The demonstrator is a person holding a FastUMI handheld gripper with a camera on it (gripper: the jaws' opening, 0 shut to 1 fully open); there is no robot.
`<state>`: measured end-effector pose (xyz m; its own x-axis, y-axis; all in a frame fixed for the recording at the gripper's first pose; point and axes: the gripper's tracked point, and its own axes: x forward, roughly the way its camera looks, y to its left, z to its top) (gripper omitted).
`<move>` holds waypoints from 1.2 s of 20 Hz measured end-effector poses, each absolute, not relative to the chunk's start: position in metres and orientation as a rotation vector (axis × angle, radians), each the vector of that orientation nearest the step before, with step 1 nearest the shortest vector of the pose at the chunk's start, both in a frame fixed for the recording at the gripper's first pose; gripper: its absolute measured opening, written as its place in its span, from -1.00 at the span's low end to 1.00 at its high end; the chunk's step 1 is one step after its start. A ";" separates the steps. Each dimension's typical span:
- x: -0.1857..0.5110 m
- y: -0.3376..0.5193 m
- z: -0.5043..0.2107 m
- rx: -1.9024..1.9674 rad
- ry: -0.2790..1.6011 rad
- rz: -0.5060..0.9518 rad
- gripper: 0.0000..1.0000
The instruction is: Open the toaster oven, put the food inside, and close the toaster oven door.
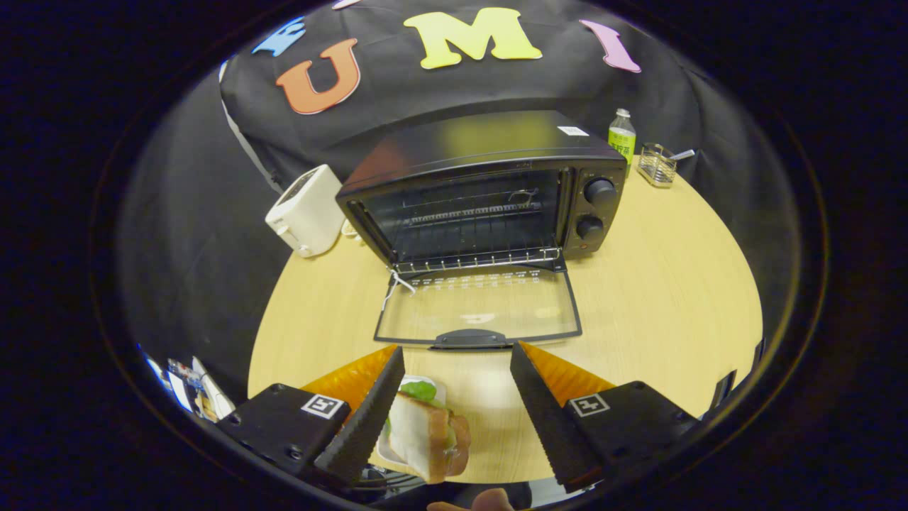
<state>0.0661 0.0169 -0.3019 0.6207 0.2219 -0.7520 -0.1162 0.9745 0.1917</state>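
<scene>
Toaster oven door down flat; gripper spread wide.

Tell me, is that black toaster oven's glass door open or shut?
Open. The black toaster oven has its glass door folded down flat on the wooden table, exposing the wire rack.

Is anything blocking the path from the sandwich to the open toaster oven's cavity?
Nothing visible does. The sandwich sits between the open tool's fingers; beyond them the door lies flat on the table, the toaster oven's rack bare.
</scene>
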 end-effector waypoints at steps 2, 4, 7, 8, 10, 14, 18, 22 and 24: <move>0.044 0.020 -0.297 0.156 0.921 0.246 0.99; 0.018 0.025 -0.301 0.204 1.002 0.305 0.99; -0.010 0.021 -0.316 0.275 1.103 0.323 0.99; -0.013 0.018 -0.322 0.274 1.121 0.317 0.99; -0.020 0.018 -0.335 0.288 1.161 0.330 0.99; -0.017 0.023 -0.360 0.325 1.238 0.371 1.00; -0.013 0.029 -0.381 0.404 1.321 0.396 1.00; -0.008 0.035 -0.390 0.484 1.370 0.396 0.69; -0.010 0.039 -0.386 0.524 1.393 0.417 0.45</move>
<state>-0.0102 0.0385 -0.3863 0.1369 0.5672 -0.8121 0.0284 0.8172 0.5756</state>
